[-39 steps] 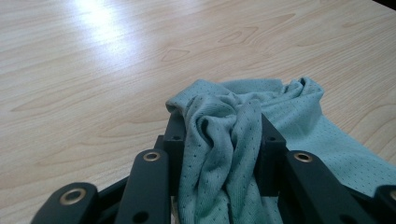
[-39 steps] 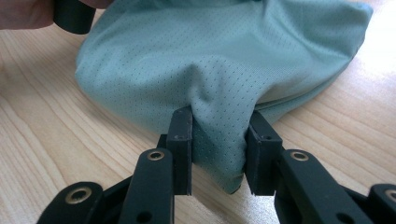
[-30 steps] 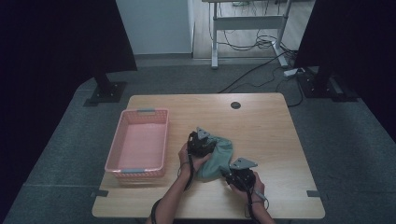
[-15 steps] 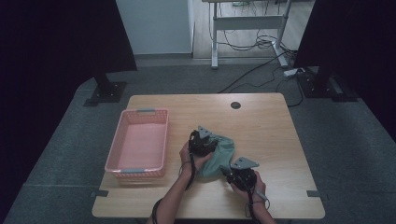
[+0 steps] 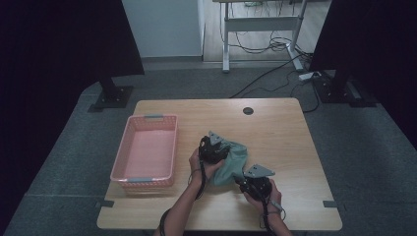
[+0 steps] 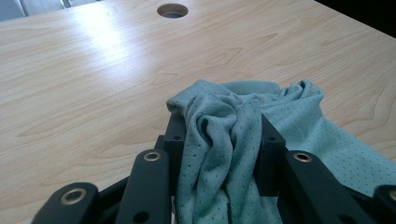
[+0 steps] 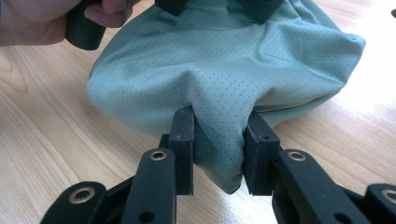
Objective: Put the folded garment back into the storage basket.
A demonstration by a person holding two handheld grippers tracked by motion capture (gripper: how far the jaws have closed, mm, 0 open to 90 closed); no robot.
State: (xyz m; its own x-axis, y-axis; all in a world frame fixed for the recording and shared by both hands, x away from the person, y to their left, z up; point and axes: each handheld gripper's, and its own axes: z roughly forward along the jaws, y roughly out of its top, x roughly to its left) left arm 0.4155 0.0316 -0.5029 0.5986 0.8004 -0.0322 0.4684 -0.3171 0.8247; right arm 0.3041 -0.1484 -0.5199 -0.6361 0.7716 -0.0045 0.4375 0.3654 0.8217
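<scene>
One cloth, two grippers, both clamped on it.

Left to right on the one table (image 5: 295, 128): one pink basket (image 5: 146, 150) near the left edge, its long side running away from the person; then one green cloth (image 5: 235, 160), bunched at mid-table, just right of the basket and apart from it. One round hole (image 5: 248, 110) sits in the tabletop beyond the cloth. The left gripper (image 5: 214, 147) is at the cloth's far left end; in the left gripper view its jaws are closed on a gathered fold of the cloth (image 6: 224, 140), fabric packed between the two pads. The right gripper (image 5: 246, 179) is at the near right end; in the right gripper view its jaws pinch a hanging bulge of the cloth (image 7: 219, 88), pressed from both sides. The cloth spans between the two grips, its underside resting on the wood.
</scene>
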